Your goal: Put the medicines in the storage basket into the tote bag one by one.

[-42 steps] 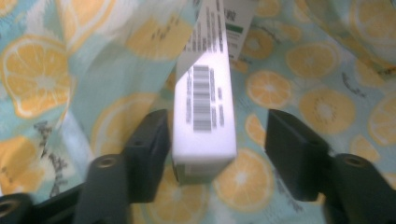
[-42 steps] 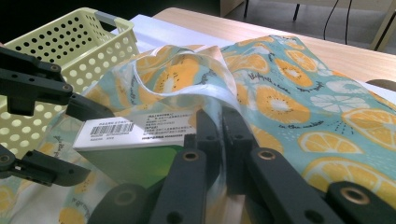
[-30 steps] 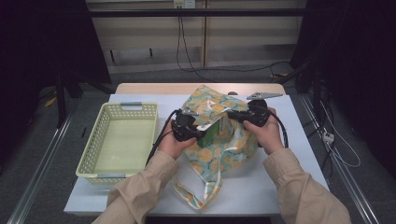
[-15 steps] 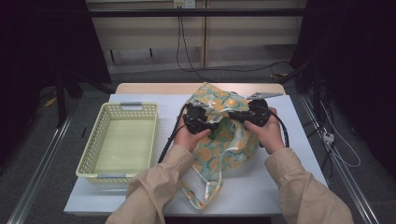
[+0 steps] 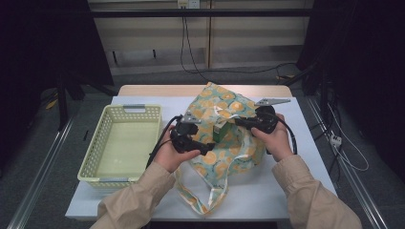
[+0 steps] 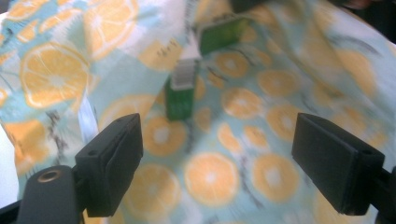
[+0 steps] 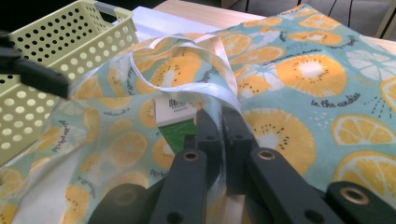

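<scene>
Jaws of the left gripper [image 5: 203,147] have just been opening, empty, beside the orange-printed fabric tote bag [image 5: 229,133], freeing it (green carton [image 5: 220,132] inside), while the right gripper [image 5: 237,122] pinches the bag's rim closed-tight.

Bags: one, orange-slice print cloth bag [image 5: 224,129], at the middle of the worktop [image 5: 286,191].
Bag handles: two seen, one white strap [image 7: 187,70] at the bag's mouth, one printed loop [image 5: 200,198] lying toward the worktop's near edge.
Boxes: one green box [image 6: 182,91] with a white barcode end, inside the bag.
Baskets: one pale yellow basket [image 5: 95,157], at the worktop's left edge.
Tools: two, left tool [image 5: 205,147] and right tool [image 5: 237,122], each with two black jaws.
Hands: two, one on each tool.
Sleeves: two, tan, at the near edge.
Worktops: one.
</scene>
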Demonstrator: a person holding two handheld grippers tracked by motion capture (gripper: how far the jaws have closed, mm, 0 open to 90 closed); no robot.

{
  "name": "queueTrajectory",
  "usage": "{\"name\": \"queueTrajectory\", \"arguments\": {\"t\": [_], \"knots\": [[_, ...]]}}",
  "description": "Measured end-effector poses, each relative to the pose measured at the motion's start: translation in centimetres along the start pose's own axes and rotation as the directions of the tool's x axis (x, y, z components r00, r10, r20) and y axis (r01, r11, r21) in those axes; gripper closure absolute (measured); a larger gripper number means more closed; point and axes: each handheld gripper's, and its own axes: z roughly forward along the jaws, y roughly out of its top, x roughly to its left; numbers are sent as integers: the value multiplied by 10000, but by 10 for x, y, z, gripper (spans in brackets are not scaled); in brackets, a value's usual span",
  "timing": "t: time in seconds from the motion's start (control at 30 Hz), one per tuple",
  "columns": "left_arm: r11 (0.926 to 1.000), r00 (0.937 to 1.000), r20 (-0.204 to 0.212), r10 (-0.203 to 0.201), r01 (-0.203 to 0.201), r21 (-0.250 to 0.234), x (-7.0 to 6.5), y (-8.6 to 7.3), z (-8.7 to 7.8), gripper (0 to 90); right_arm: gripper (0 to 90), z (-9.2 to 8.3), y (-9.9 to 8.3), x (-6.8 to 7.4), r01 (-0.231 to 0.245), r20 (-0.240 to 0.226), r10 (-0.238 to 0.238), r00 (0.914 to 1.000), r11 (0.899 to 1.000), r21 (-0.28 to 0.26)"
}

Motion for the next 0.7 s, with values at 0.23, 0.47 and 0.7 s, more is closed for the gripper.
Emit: {"name": "queueTrajectory", "arguments": {"t": [0.23, 0.47, 0.7], "knots": [[9993, 9999, -99, -18, 22, 373, -8, -27, -8, 178, 875, -3, -1, -5, -37, 277, 37, 9996, 10000, 0], [9960, 9999, 75, 128, -134, 887, -15, -52, 7, 211, 875, -3, -2, -9, -140, 346, 142, 9993, 9999, -71], [9887, 9959, -860, 296, -165, 1490, -14, -72, 24, 246, 875, -2, -3, -8, -148, 298, 150, 9994, 9999, -67]]}}
